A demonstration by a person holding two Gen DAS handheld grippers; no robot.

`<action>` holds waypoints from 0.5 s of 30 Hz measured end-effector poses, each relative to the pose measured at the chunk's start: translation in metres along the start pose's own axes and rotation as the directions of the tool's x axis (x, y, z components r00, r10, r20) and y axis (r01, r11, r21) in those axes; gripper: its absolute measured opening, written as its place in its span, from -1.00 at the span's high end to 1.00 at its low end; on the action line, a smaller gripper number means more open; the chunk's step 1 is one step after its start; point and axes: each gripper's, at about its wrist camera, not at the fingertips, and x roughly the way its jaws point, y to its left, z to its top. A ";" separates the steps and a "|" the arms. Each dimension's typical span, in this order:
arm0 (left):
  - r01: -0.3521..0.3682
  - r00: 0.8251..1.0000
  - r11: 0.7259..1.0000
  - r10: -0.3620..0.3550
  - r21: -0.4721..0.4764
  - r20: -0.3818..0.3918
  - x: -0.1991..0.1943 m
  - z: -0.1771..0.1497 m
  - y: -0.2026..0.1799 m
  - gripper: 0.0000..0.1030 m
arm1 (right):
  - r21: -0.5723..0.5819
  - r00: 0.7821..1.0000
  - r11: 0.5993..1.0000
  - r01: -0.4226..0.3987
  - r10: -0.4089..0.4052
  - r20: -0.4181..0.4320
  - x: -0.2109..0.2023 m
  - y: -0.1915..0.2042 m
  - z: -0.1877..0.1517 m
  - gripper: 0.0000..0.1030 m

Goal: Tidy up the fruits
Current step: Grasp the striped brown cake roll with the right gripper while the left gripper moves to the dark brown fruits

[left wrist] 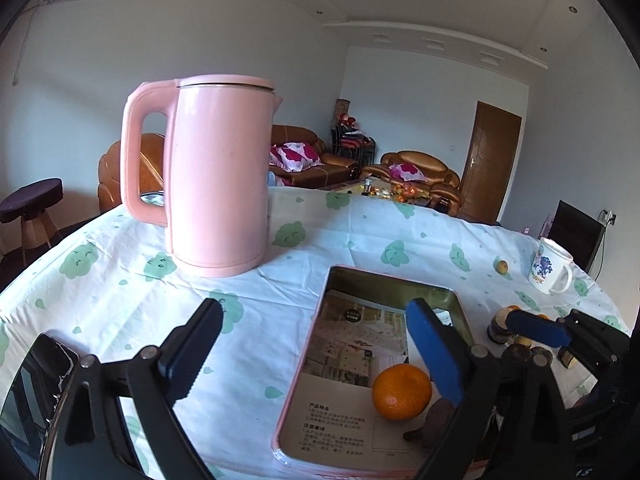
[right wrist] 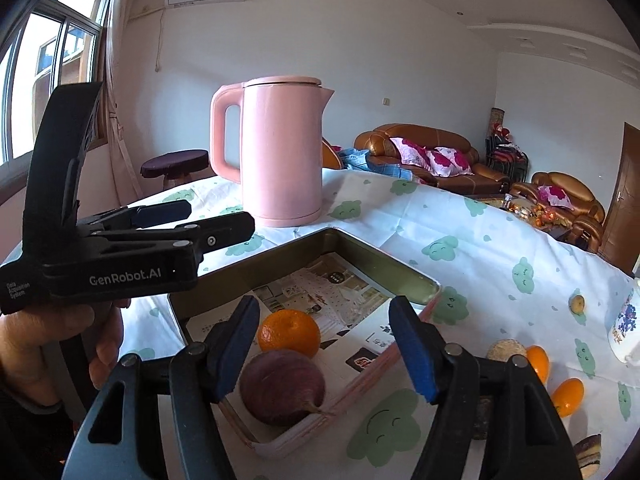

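A pink-rimmed metal tray [left wrist: 394, 286] [right wrist: 416, 284] lined with printed paper lies on the table. An orange [left wrist: 401, 391] [right wrist: 289, 330] and a purple passion fruit [right wrist: 282, 386] [left wrist: 438, 420] lie in it at the near end. My right gripper [right wrist: 326, 350] is open just above the passion fruit, which rests loose on the tray. My left gripper [left wrist: 316, 354] is open and empty over the tray's left side; it also shows in the right wrist view [right wrist: 208, 216]. More small oranges [right wrist: 566, 396] and other fruits [right wrist: 506, 350] lie on the cloth to the right.
A tall pink kettle [left wrist: 218, 176] [right wrist: 282, 152] stands behind the tray. A white printed mug [left wrist: 551, 266] stands at the far right, with a small yellow fruit [left wrist: 501, 267] [right wrist: 577, 303] beside it. A dark striped object [right wrist: 588, 454] lies near the right edge. A phone [left wrist: 44, 364] lies at left.
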 end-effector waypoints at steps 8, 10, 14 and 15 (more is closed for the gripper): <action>0.053 0.999 0.997 -0.053 0.047 -0.008 0.000 -0.002 -0.030 -0.88 | 0.055 0.993 0.992 0.116 -0.116 0.004 -0.019 -0.034 -0.013 -0.34; 0.074 0.997 0.995 -0.073 0.066 -0.009 -0.001 -0.003 -0.043 -0.88 | 0.060 0.988 0.986 0.154 -0.154 -0.007 -0.024 -0.045 -0.019 -0.34; 0.122 0.992 0.986 -0.121 0.112 -0.016 0.000 -0.003 -0.074 -0.88 | 0.133 0.969 0.960 0.245 -0.245 -0.019 -0.047 -0.084 -0.036 -0.34; 0.137 0.991 0.982 -0.135 0.128 -0.020 0.001 -0.004 -0.084 -0.88 | 0.157 0.964 0.951 0.267 -0.266 -0.023 -0.052 -0.095 -0.039 -0.34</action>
